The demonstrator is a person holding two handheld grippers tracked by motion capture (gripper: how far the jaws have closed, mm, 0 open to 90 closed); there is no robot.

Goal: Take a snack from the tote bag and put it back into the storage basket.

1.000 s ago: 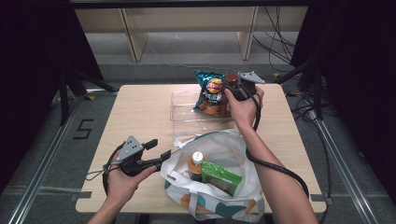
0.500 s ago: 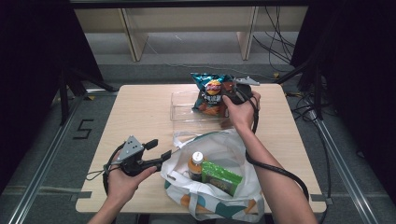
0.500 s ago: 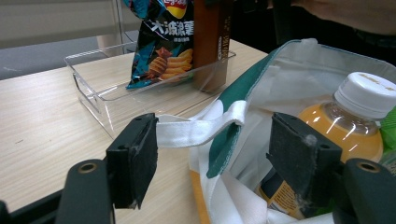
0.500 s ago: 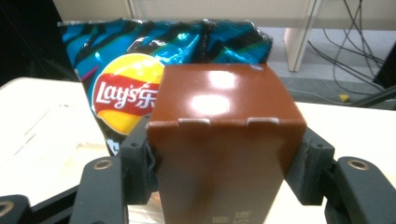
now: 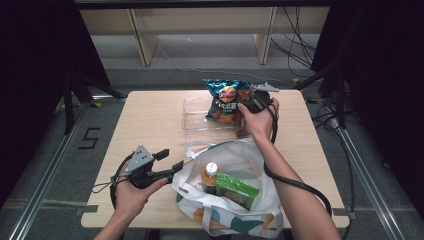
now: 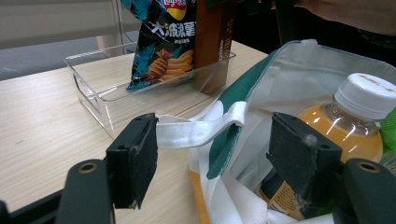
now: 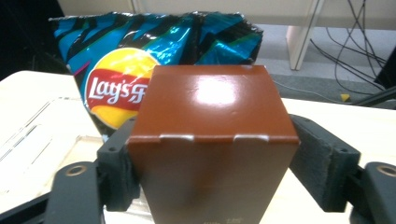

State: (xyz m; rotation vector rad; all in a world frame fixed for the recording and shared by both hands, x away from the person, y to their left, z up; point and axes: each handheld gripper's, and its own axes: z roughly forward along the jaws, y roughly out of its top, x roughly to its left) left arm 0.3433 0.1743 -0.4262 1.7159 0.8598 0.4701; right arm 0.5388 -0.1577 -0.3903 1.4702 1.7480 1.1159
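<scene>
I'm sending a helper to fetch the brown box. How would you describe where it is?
Look at the clear tray at the far side of the wooden table. The brown box stands upright at its right end, beside the blue chip bag. It is the only plain, glossy brown carton, between the right claw jaws.

Readable text on the chip bag and the floor.
The blue chip bag [image 7: 154, 60] standing in the clear tray [image 5: 197, 120] carries a red-and-yellow "Lay's" logo, with white Chinese characters beneath it (seen in the left gripper view). A dark "5" [image 5: 88, 138] marks the floor left of the table.
</scene>
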